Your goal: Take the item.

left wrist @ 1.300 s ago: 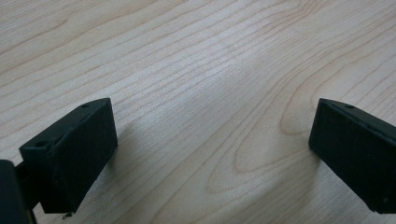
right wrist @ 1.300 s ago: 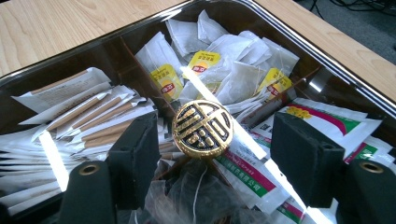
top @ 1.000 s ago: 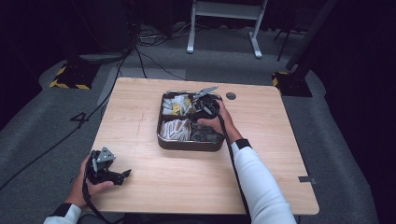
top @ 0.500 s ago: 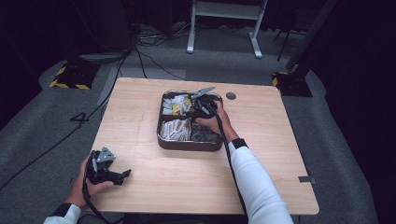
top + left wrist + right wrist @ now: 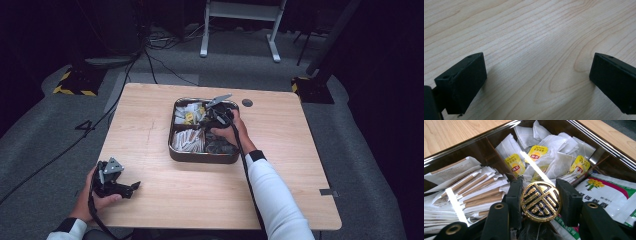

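Jaws of the right gripper (image 5: 541,202) had just closed, clamping a round gold-and-black knob (image 5: 541,201), seemingly a lid's, above the tray (image 5: 172,131); left gripper (image 5: 536,80) gaped empty on the counter (image 5: 529,32).

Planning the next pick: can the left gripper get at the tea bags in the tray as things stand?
Probably yes: the left gripper rests open on bare table, and the tea bags lie uncovered in the tray, though the right gripper crowds them.

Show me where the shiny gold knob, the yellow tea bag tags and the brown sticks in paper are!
gold knob (image 5: 541,201), right gripper view, on its round embossed face.
yellow tea bag tags (image 5: 537,152), right gripper view, on the middle tag's label.
paper-wrapped brown sticks (image 5: 482,195), right gripper view, on one stick's brown middle.
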